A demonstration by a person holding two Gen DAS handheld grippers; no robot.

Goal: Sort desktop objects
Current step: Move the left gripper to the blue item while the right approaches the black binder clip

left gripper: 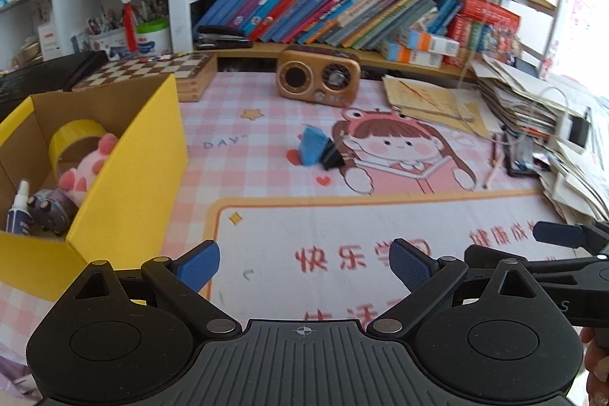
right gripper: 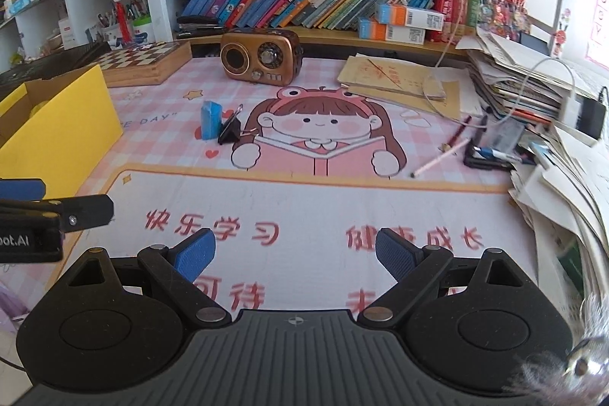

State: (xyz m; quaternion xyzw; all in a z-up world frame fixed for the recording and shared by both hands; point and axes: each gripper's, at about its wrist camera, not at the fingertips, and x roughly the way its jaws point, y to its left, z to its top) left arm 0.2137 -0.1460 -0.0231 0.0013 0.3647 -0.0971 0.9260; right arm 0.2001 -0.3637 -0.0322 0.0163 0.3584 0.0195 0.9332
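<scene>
both tools, left tool (left gripper: pixel 302 263) and right tool (right gripper: pixel 295 252), stood wide and empty. the blue eraser (right gripper: pixel 211 120) looked light and firm; grip its flat sides. the black binder clip (right gripper: pixel 229 132) beside it looked slippery.

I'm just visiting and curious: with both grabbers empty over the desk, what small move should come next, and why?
Probably reach the right gripper forward toward the blue eraser and the black binder clip beside it. Both grippers are open and hold nothing, those two small things lie loose on the mat, and the yellow box on the left already holds sorted items.
</scene>
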